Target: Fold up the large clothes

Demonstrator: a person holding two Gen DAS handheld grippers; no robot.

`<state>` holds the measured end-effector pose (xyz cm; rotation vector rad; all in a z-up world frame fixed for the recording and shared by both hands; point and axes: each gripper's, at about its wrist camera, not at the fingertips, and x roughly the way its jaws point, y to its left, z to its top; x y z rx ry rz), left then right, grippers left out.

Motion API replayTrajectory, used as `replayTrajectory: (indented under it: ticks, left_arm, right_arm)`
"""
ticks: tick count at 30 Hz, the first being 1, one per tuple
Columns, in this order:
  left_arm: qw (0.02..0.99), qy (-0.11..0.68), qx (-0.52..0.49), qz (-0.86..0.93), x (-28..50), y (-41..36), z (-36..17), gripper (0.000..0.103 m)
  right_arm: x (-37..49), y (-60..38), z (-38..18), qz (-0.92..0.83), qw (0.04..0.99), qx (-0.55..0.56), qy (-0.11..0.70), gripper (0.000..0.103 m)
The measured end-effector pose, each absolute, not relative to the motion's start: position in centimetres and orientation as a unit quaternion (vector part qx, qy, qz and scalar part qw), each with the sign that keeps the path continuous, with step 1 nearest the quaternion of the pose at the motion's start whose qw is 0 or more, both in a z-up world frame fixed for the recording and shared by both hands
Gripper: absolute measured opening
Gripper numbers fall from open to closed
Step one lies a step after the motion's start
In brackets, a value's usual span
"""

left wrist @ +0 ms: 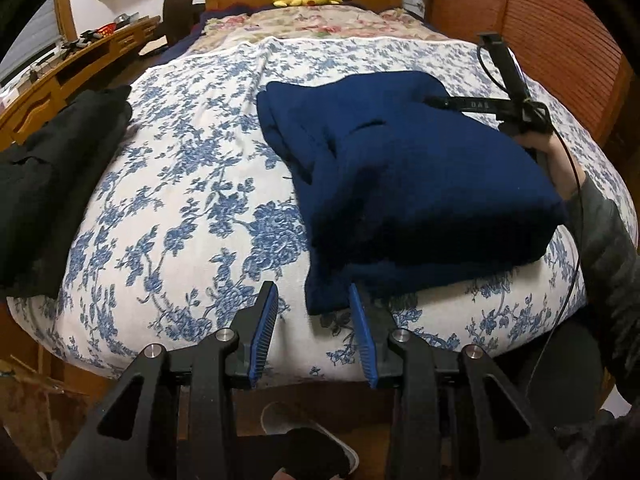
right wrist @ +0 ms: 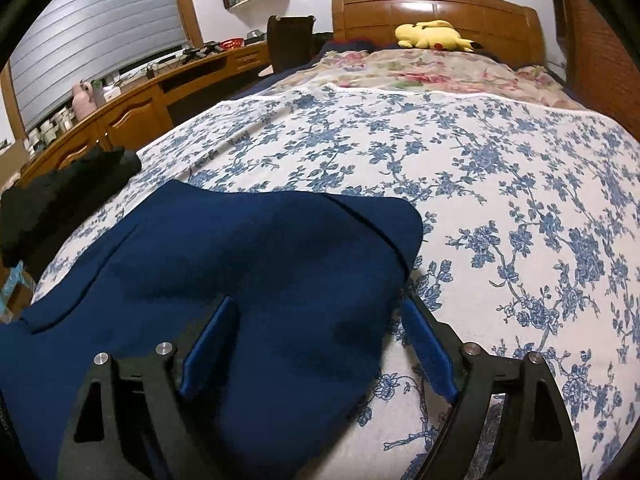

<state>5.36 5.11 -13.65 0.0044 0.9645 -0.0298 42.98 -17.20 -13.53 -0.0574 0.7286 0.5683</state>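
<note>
The left gripper (left wrist: 314, 300) hangs part-open, gripping nothing, at the near corner of the navy garment (left wrist: 400, 184); the right gripper (right wrist: 320, 320), jaws wide, straddles its edge; already a compact bundle on the floral bedspread (left wrist: 180, 200), it seems nearly folded.

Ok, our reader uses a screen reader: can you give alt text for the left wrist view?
A folded navy garment lies on a bed with a blue-flowered cover, and the left gripper hangs open at its near corner. The right gripper, in a person's hand, sits at the garment's far side; a black garment lies left.
</note>
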Motion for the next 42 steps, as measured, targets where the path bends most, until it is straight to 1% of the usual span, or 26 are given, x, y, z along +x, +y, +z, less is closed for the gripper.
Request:
replayTrajectory:
  ticks: [4, 10, 18, 32, 42]
  left_arm:
    - [0.884, 0.467, 0.003, -0.019, 6.4, 4.7, -14.0, 0.038]
    - [0.881, 0.472, -0.021, -0.017, 6.9, 5.1, -14.4, 0.038]
    - [0.881, 0.471, -0.021, -0.031, 7.5, 4.8, -15.1, 0.038]
    - [0.895, 0.44, -0.054, -0.047, 6.9, 5.2, -15.9, 0.038]
    - [0.901, 0.426, -0.059, -0.061, 6.5, 5.6, -16.0, 0.038]
  right_arm:
    - [43.2, -17.4, -13.8, 0.277, 0.892, -0.019, 0.357, 0.086]
    - [43.5, -18.0, -13.8, 0.282, 0.887, -0.007, 0.366, 0.086]
    - [43.6, -18.0, -13.9, 0.284, 0.883, 0.002, 0.372, 0.086]
    - [43.7, -17.9, -14.2, 0.287, 0.876, 0.021, 0.386, 0.086]
    - [43.9, -17.9, -14.3, 0.289, 0.874, 0.03, 0.39, 0.086]
